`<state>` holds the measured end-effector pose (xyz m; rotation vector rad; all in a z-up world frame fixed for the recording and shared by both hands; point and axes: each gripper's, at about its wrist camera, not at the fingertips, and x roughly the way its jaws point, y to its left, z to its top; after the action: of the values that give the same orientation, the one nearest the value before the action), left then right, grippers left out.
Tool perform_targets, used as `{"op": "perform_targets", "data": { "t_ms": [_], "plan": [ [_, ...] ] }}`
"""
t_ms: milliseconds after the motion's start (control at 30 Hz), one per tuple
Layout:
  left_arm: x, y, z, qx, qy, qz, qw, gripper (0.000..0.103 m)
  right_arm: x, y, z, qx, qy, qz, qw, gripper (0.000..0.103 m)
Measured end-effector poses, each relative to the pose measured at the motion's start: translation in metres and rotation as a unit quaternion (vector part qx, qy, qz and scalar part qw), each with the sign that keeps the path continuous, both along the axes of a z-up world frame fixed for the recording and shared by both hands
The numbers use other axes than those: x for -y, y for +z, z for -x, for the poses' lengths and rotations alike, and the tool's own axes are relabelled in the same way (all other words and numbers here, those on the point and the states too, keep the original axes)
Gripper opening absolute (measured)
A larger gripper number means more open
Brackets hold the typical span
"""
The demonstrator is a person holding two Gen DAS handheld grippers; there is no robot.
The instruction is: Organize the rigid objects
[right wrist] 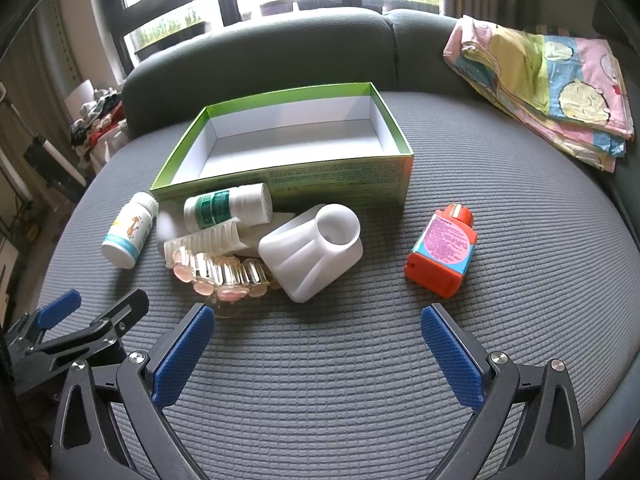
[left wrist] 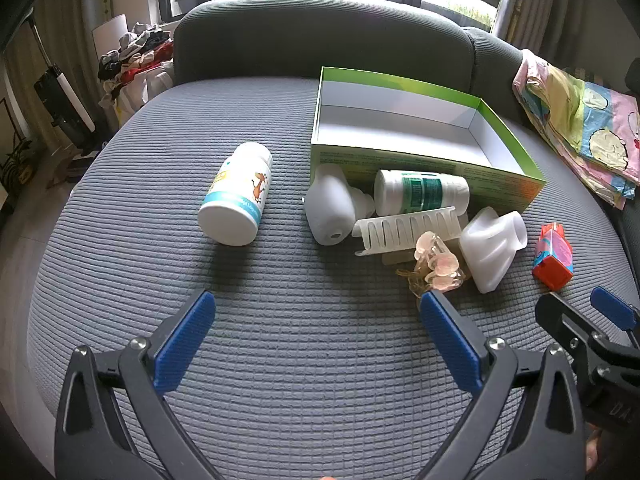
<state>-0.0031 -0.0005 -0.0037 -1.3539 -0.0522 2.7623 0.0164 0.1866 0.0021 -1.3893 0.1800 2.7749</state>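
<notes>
Green box [right wrist: 340,184]: fine print, which we cannot read;
Orange bottle [right wrist: 442,250]: pink label, illegible to us;
White bottles: nothing we can read

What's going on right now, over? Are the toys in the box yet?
Left gripper and right gripper open, holding nothing. Green box empty; bottles and white pieces heaped in front. Orange bottle lies apart, nearest right fingers. Nothing in the way.
</notes>
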Motion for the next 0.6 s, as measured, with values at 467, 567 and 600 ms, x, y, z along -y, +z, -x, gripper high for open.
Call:
{"op": "perform_targets", "data": {
  "t_ms": [467,567,600],
  "plan": [
    [-0.0002,-0.0008,0.0002,0.000,0.000,-0.003,1.0000,0.102,0.0002,-0.0010,-0.0011,0.001,0.000,-0.002,1.000,0.103],
    [0.0020,-0.0016,0.0007,0.002,-0.001,-0.015,0.9999,0.102,-0.0013,-0.0005,-0.0017,-0.001,-0.001,-0.001,1.000,0.103],
    [0.0030,-0.0019,0.0011,0.004,-0.002,-0.022,0.9998,0.102,-0.0019,-0.0004,-0.0024,-0.002,-0.001,0.000,1.000,0.103]
  ]
}}
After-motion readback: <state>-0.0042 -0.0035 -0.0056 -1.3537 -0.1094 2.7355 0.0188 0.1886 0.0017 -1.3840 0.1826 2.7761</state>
